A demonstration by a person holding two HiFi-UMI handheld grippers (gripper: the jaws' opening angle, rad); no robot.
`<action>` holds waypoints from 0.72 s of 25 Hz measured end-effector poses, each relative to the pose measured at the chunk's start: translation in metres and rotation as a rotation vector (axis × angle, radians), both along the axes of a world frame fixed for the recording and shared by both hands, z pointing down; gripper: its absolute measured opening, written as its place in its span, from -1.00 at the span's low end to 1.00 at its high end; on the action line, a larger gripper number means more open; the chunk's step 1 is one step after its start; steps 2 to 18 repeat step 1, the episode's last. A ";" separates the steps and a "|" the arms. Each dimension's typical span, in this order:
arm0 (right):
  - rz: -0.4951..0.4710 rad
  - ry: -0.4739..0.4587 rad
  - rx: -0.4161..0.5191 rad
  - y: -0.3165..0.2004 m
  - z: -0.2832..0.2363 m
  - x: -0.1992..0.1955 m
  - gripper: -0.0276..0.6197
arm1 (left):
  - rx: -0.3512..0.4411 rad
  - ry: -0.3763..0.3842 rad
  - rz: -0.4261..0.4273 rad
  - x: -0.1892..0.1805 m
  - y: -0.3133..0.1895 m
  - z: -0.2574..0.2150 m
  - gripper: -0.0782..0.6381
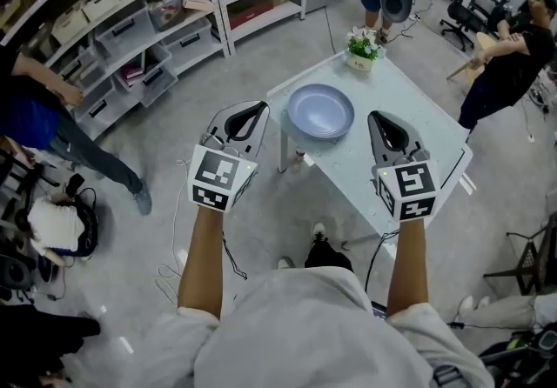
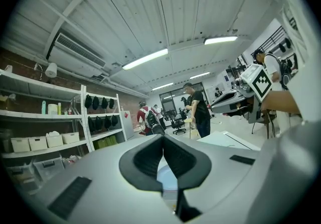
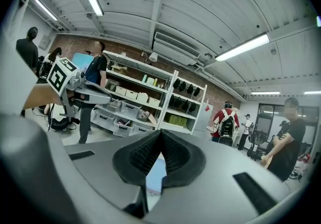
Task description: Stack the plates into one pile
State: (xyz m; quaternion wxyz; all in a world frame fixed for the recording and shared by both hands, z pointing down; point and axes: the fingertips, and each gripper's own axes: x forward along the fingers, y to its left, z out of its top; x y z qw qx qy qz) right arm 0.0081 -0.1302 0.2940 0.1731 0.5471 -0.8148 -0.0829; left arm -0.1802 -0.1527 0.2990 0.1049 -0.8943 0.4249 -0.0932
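Left gripper (image 1: 258, 110): lower middle of the head view, left of the table's near corner; its fingers are pressed together with nothing between them, as the left gripper view (image 2: 163, 140) shows.
Right gripper (image 1: 377, 119): lower middle-right of the head view, over the table's near edge; fingers closed tight on each other and empty, seen in the right gripper view (image 3: 160, 135).
Plate (image 1: 320, 110): pale blue, round, on the table between the two gripper tips and a little beyond them, touching neither; whether more than one lies there cannot be told. A sliver of it shows below the closed fingers in the left gripper view (image 2: 168, 180) and in the right gripper view (image 3: 154, 175).
Table (image 1: 396, 103): light top, centre to right of the head view.
Flower pot (image 1: 363, 49): on the table's far corner, above the plate in the frame, well apart from it.
Shelves (image 1: 130, 16): upper left, holding boxes and bins.
Person in black (image 1: 512, 60): upper right, beside the table.
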 end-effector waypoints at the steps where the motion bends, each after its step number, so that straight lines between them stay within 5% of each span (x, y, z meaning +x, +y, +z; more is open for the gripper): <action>1: 0.000 0.002 0.002 0.001 -0.001 -0.001 -0.88 | 0.001 -0.001 0.000 0.000 0.000 -0.001 -0.73; 18: 0.000 0.002 0.002 0.001 -0.001 -0.001 -0.88 | 0.001 -0.001 0.000 0.000 0.000 -0.001 -0.73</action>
